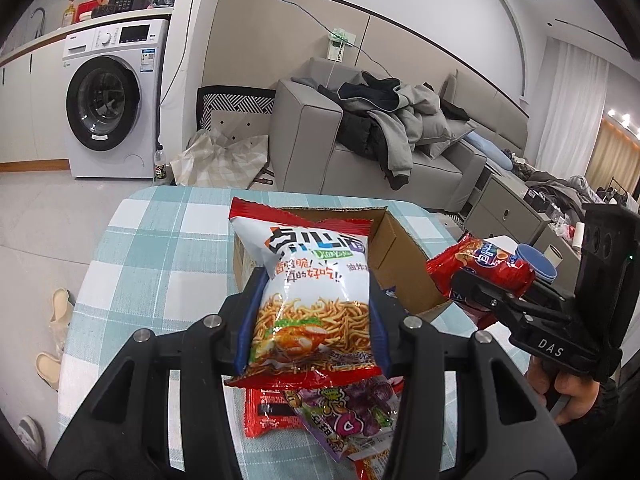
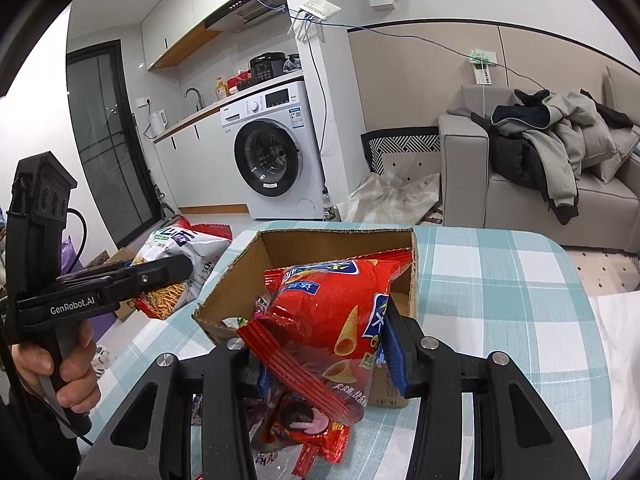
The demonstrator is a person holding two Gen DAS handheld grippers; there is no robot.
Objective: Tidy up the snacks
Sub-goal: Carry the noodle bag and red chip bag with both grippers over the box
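Note:
My left gripper [image 1: 314, 280] is shut on a white fried-noodle snack bag [image 1: 316, 280], held upright just in front of the open cardboard box [image 1: 400, 256]. To its right, my right gripper [image 1: 480, 292] is shut on a red snack bag [image 1: 484, 266]. In the right wrist view that red cone-snack bag [image 2: 336, 312] hangs between the blue pads [image 2: 394, 352] over the near side of the box [image 2: 320, 236]. The left gripper [image 2: 168, 268] holds the noodle bag [image 2: 180, 248] to the left of the box. Some packets lie inside the box [image 2: 240, 322].
More packets lie on the checked tablecloth [image 1: 160, 248] under the grippers: a red one [image 1: 272, 412], a purple grape one [image 1: 352, 408], a cookie one [image 2: 300, 420]. Beyond the table are a washing machine [image 1: 112, 100], a sofa piled with clothes [image 1: 384, 128] and slippers [image 1: 60, 308].

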